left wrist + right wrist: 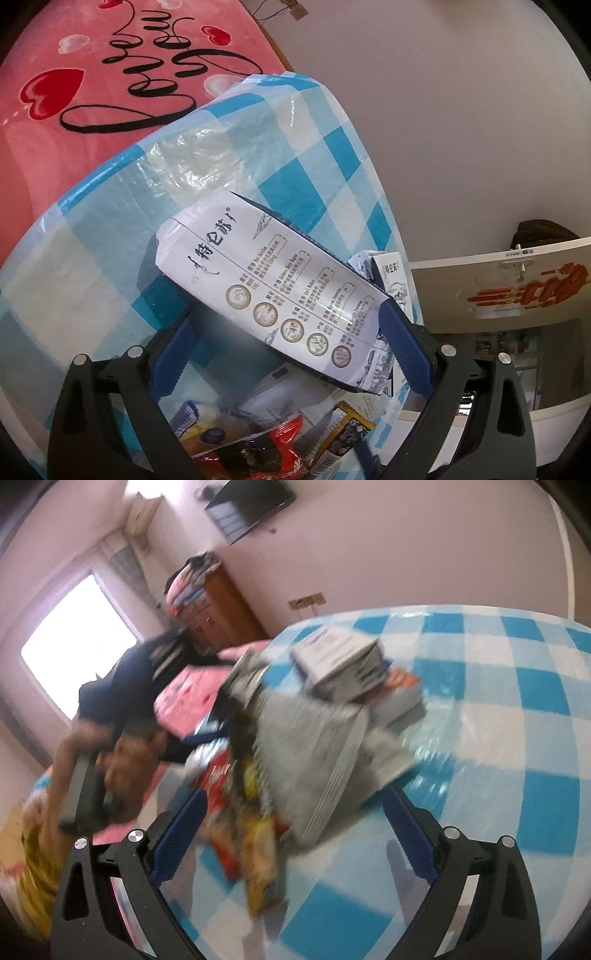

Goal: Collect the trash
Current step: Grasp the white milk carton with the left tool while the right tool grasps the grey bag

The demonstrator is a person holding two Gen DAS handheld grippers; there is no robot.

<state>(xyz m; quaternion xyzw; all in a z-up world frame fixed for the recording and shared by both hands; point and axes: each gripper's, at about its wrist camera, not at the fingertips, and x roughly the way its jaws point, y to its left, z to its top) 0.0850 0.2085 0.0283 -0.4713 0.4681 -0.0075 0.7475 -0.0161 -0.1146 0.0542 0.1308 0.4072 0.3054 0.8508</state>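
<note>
Milk carton (295,295) lies between spread left fingers (402,347); right fingers (402,834) spread, empty.

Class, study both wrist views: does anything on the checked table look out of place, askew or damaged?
Yes. Trash sits heaped in a loose pile on the checked tablecloth: a milk carton lies tilted on its side with a crumpled end, over a red snack wrapper. The right view shows the same jumble, blurred.
</note>
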